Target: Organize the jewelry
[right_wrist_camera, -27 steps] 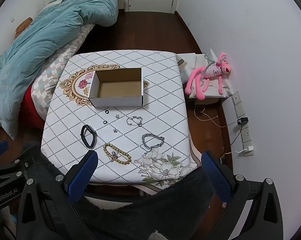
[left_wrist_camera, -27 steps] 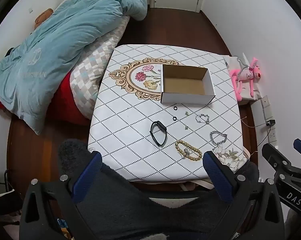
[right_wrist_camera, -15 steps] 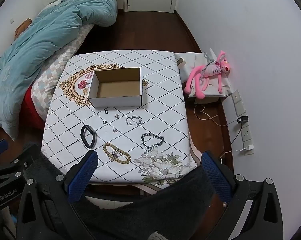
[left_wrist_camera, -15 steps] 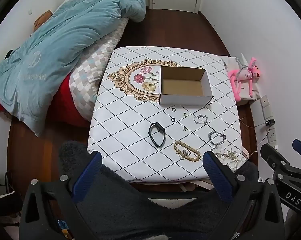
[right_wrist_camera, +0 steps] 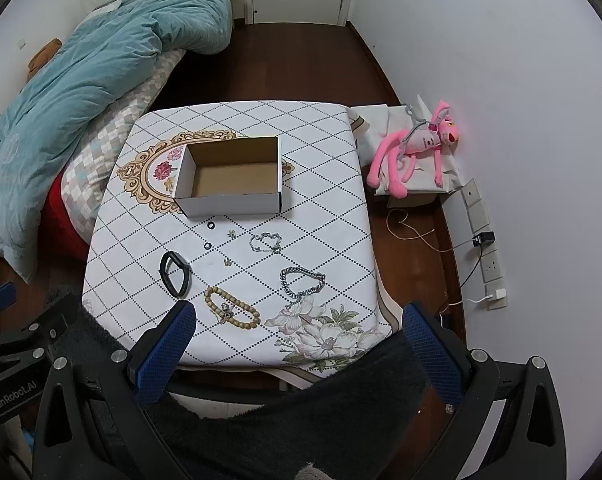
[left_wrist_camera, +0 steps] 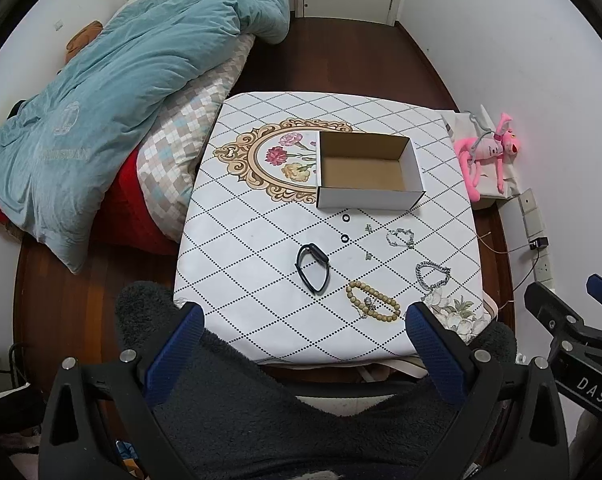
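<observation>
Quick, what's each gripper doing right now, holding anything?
Left gripper: open, holding nothing.
Right gripper: open, holding nothing.

Box point(left_wrist_camera: 367, 200) was matt cardboard, white outside, brown inside. Tablecloth point(left_wrist_camera: 241, 240) looked like smooth printed cloth. Beaded bracelet point(left_wrist_camera: 375, 306) looked like dull wood; chain bracelet point(right_wrist_camera: 302, 279) was shiny metal, as was the thinner chain point(right_wrist_camera: 266, 242) beyond it. Black band point(left_wrist_camera: 312, 267) looked like smooth plastic or rubber. Teal duvet point(left_wrist_camera: 113, 92) at far left was soft crumpled cloth. Pink toy point(right_wrist_camera: 415, 148) on the right was plush. Floor point(right_wrist_camera: 285, 64) was dark glossy wood. Gripper pads point(left_wrist_camera: 175, 352) were blue, ribbed.
</observation>
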Demonstrator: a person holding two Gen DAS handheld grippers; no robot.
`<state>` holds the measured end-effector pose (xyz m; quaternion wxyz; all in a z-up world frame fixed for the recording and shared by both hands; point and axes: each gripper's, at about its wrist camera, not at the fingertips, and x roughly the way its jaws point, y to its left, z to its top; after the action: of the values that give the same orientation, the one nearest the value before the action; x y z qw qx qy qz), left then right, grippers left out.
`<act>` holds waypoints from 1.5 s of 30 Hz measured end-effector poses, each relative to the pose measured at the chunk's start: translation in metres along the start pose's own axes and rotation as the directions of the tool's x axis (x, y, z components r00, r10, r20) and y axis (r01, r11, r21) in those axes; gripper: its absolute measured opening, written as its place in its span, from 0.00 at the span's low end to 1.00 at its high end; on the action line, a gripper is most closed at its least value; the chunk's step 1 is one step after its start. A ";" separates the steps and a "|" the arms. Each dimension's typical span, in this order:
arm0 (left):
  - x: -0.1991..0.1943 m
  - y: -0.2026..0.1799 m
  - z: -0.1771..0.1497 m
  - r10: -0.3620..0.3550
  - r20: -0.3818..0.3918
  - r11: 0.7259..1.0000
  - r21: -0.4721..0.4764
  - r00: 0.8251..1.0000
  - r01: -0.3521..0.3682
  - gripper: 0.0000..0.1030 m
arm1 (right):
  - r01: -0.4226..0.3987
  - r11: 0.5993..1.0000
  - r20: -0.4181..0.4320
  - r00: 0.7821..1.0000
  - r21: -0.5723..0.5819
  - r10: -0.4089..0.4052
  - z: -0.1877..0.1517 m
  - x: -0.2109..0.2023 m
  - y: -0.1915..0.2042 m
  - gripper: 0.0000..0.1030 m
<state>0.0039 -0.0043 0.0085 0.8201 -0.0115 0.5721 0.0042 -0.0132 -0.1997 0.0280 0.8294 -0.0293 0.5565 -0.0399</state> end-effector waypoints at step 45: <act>-0.001 -0.001 0.001 -0.012 0.004 1.000 0.000 1.000 0.012 1.00 | 0.020 1.000 0.010 1.000 0.000 -0.020 0.009 -0.006 -0.001 1.00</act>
<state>0.0047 -0.0053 0.0100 0.8214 -0.0150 0.5702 -0.0006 -0.0066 -0.2002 0.0368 0.8316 -0.0350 0.5522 -0.0478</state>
